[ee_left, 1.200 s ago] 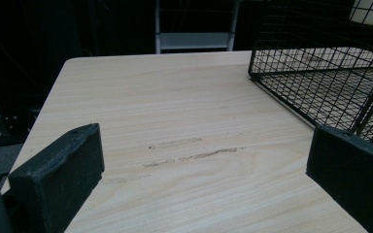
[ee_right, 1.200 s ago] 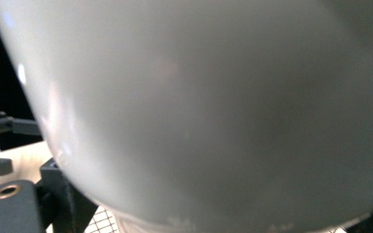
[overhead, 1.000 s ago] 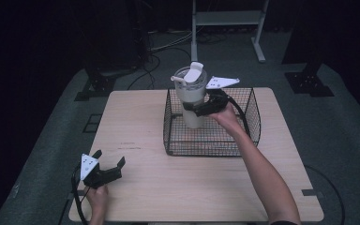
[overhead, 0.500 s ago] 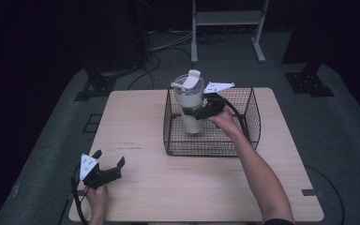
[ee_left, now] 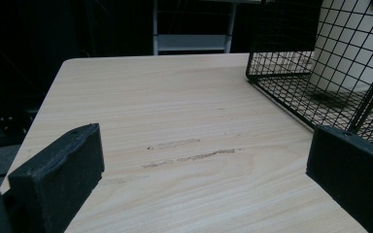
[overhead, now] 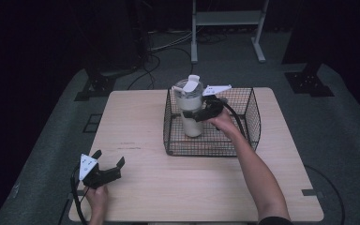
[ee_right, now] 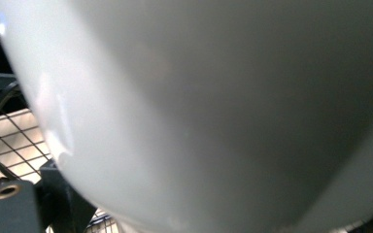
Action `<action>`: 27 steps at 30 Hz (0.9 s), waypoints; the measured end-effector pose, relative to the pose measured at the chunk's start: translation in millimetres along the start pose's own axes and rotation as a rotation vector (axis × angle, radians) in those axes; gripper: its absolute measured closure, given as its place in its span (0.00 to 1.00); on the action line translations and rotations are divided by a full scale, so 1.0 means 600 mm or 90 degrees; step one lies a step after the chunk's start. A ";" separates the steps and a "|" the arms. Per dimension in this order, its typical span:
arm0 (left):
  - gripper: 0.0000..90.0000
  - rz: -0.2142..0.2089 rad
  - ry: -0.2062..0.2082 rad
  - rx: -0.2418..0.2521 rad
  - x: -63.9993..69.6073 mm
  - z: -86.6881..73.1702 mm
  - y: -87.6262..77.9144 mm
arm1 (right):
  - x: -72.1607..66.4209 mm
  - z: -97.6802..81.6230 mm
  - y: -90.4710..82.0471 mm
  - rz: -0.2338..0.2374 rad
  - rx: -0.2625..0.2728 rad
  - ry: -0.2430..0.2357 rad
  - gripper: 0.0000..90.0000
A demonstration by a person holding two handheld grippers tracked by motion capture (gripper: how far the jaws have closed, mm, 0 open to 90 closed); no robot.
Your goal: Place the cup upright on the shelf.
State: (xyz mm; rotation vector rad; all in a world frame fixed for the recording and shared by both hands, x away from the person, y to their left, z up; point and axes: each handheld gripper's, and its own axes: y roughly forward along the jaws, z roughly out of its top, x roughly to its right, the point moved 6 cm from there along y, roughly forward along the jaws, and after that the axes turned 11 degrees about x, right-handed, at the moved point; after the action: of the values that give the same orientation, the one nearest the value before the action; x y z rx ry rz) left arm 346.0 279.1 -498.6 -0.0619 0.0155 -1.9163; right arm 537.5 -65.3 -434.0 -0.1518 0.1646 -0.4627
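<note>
Nearest the person, the left gripper (overhead: 107, 169) rests at the front left corner of the pale wooden desk (overhead: 136, 126), its black jaws spread wide apart with only bare wood between them. Farther back, the right gripper (overhead: 205, 111) reaches into the black wire-mesh basket (overhead: 253, 117) on the desk's far half, its jaws clamped on the side of the tall cream-white tumbler with a flip lid (overhead: 190, 110). That tumbler stands upright inside the basket, toward its left wall.
</note>
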 end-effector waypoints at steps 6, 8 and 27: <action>0.00 0.001 -0.003 0.002 -0.001 0.000 0.000 | 0.001 -0.008 0.006 0.006 -0.017 -0.001 0.09; 0.00 0.001 -0.003 0.002 -0.001 0.000 0.000 | 0.000 -0.014 0.009 0.005 -0.032 -0.008 0.09; 0.00 0.002 -0.004 0.000 -0.001 0.000 0.000 | -0.002 -0.029 -0.011 0.018 -0.019 -0.048 0.09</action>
State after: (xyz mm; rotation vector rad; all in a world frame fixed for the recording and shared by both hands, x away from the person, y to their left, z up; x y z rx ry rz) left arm 346.2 279.8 -498.8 -0.0678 0.0114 -1.9135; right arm 530.3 -72.2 -449.8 -0.1963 0.0993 -0.4252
